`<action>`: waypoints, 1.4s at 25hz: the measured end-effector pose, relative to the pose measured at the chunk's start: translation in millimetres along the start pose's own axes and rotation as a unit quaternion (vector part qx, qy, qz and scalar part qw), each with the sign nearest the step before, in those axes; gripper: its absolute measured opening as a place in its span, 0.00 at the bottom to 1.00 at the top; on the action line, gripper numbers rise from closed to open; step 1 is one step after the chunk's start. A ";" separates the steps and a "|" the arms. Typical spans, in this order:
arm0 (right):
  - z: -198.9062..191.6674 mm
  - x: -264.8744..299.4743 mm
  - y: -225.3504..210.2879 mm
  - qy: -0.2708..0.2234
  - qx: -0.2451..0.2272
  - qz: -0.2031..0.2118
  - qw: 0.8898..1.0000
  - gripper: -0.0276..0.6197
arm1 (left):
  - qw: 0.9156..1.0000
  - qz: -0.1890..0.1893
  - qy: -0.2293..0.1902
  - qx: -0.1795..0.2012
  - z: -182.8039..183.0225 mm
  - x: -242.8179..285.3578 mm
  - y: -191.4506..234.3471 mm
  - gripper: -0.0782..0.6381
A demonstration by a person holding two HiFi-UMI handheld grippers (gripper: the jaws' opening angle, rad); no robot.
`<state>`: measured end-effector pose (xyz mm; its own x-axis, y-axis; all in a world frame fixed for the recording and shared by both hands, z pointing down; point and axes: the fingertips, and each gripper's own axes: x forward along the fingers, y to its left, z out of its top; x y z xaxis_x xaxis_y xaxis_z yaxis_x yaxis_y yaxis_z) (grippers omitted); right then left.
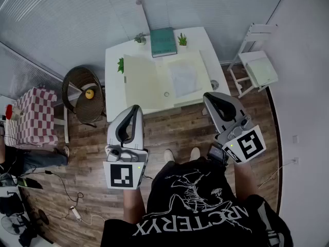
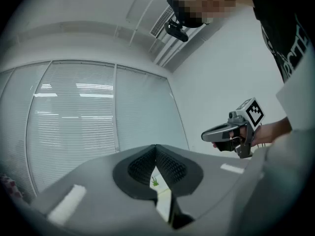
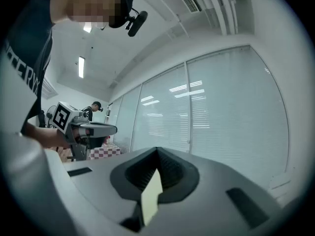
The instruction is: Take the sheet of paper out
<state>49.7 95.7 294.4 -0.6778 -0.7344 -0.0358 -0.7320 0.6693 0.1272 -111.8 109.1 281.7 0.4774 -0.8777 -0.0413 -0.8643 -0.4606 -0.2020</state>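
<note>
A pale yellow folder point(image 1: 141, 81) lies open on the white table point(image 1: 114, 55). The sheet of paper point(image 1: 185, 78) rests on the folder's right half. My left gripper point(image 1: 135, 108) hangs level over the wooden floor just short of the table's near edge, its jaws shut and empty. My right gripper point(image 1: 208, 95) is at the table's near right corner, also shut with nothing held. In the left gripper view the jaw tips point(image 2: 156, 149) meet, and the right gripper point(image 2: 231, 132) shows to the side. In the right gripper view the tips point(image 3: 157, 151) meet too.
A green book point(image 1: 163, 41) and small potted plants point(image 1: 182, 39) stand at the table's far edge. A wicker chair point(image 1: 82, 89) is left of the table, a white folding chair point(image 1: 259, 68) to the right. A checkered table point(image 1: 31, 117) stands far left.
</note>
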 end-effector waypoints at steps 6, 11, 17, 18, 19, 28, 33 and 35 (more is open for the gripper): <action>1.6 0.1 0.9 0.001 -0.004 0.005 1.000 0.06 | 1.000 -0.003 0.008 0.005 -0.4 -0.4 -6.1 0.12; 3.1 -1.6 -1.3 -0.004 -0.010 0.007 1.000 0.06 | 1.000 -0.001 0.012 0.005 -0.1 3.5 -10.2 0.13; 4.0 -10.0 -11.8 -0.012 -0.019 0.010 1.000 0.06 | 1.000 0.003 0.012 0.007 2.5 13.3 -23.1 0.13; 3.9 -11.0 -14.0 -0.013 -0.020 0.011 1.000 0.06 | 1.000 0.004 0.015 0.007 1.7 14.9 -25.3 0.13; 3.7 -12.2 -16.3 -0.014 -0.021 0.011 1.000 0.06 | 1.000 0.005 0.019 0.007 0.6 16.1 -27.6 0.13; -8.9 -33.2 -32.2 -0.005 -0.017 0.035 0.999 0.06 | 0.999 0.025 0.020 0.009 3.5 25.4 -56.0 0.13; -22.9 -20.9 -40.4 0.010 -0.010 0.048 0.999 0.06 | 0.999 0.027 0.041 0.001 -11.8 36.8 -52.6 0.13; -27.8 -10.0 -41.8 0.015 -0.012 0.055 0.998 0.06 | 0.999 0.027 0.038 -0.002 -15.2 43.7 -45.2 0.13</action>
<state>89.0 71.9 317.0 -0.7514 -0.6598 0.0089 -0.6510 0.7434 0.1535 -54.3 89.5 303.9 0.4169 -0.9087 0.0229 -0.8891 -0.4129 -0.1974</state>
